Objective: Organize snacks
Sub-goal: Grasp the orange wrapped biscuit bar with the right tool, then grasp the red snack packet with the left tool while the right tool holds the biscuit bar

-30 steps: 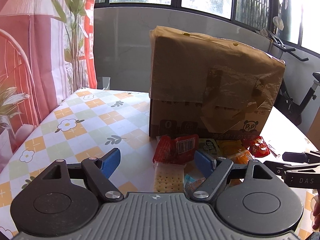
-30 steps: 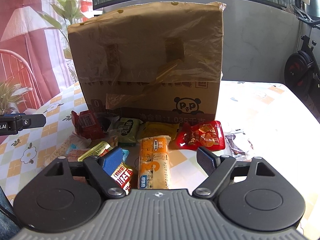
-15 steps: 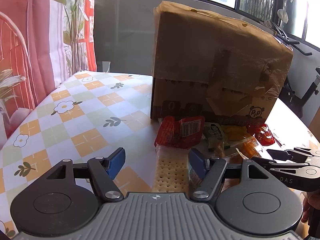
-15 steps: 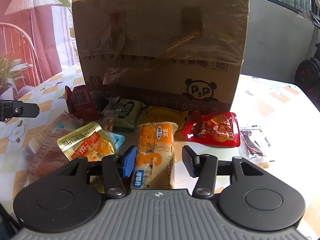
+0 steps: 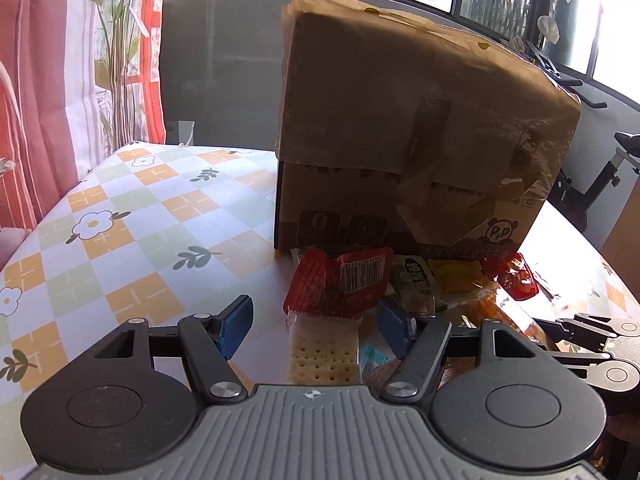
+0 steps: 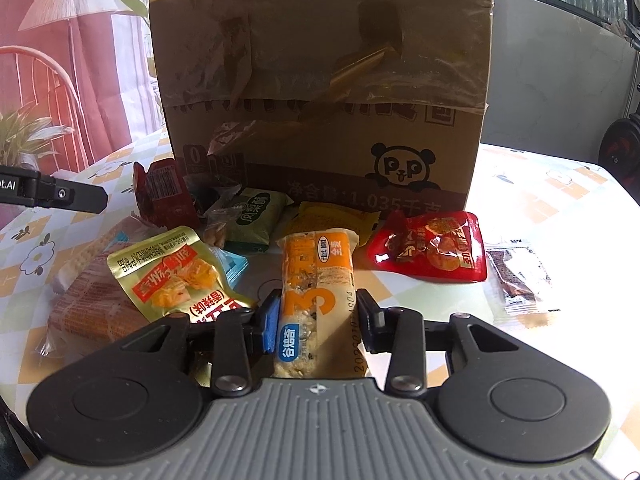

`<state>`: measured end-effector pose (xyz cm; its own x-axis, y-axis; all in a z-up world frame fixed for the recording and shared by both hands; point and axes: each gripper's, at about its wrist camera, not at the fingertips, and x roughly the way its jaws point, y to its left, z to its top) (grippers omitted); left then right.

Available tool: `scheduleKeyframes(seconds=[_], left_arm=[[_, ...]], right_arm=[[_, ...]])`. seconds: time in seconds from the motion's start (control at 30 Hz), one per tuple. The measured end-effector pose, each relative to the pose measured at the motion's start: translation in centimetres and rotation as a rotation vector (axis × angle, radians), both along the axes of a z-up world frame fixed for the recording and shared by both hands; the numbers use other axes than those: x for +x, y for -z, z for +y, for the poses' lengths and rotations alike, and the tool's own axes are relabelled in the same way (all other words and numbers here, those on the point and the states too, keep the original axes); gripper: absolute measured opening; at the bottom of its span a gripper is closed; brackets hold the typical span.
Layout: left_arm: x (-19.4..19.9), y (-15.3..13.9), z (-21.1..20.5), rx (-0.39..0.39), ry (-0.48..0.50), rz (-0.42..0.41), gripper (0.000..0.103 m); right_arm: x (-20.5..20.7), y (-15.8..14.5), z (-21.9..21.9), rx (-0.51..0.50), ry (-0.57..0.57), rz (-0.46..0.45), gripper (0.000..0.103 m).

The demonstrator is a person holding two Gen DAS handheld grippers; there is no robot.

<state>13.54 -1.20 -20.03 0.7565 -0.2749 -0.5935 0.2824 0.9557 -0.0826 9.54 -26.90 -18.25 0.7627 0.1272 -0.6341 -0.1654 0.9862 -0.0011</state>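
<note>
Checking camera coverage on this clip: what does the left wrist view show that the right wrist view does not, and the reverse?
Left wrist only: the cracker pack lying between the open left gripper's fingers, and an exercise bike behind the table.

Right wrist only: the right gripper closed against both sides of the orange cereal bar, the gold snack pouch, and a dark clear-wrapped snack at far right.

Both: the cardboard box, the barcode-marked red packet, the green packet and the checked tablecloth.

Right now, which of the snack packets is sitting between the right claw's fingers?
The long orange cereal bar with the big 3 on its wrapper. The right claw has closed on its sides; the gold packet and red packet lie outside.
</note>
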Motion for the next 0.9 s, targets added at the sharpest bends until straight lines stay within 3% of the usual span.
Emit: scheduleKeyframes(seconds=[0.17, 0.3, 0.43, 0.8, 0.9], left_arm=[[2.5, 0.0, 0.2, -0.053, 0.107, -0.004, 0.066], [3.6, 1.3, -1.3, 0.057, 0.168, 0.005, 0.064], [4.8, 2.9, -1.7, 0.078, 0.157, 0.036, 0.063], [6.3, 4.1, -1.6, -0.004, 0.151, 0.095, 0.063], [6.1, 4.1, -1.7, -0.004, 0.151, 0.090, 0.057]], right_arm=[[0.0, 0.0, -0.1, 0.007, -0.001, 0.000, 0.040], [0.0, 0.0, -0.1, 0.013, -0.001, 0.000, 0.040], [0.0, 0.1, -0.1, 0.013, -0.001, 0.000, 0.040], [0.0, 0.2, 0.2, 0.002, -0.001, -0.001, 0.041], [0.0, 0.2, 0.2, 0.002, -0.002, -0.001, 0.041]])
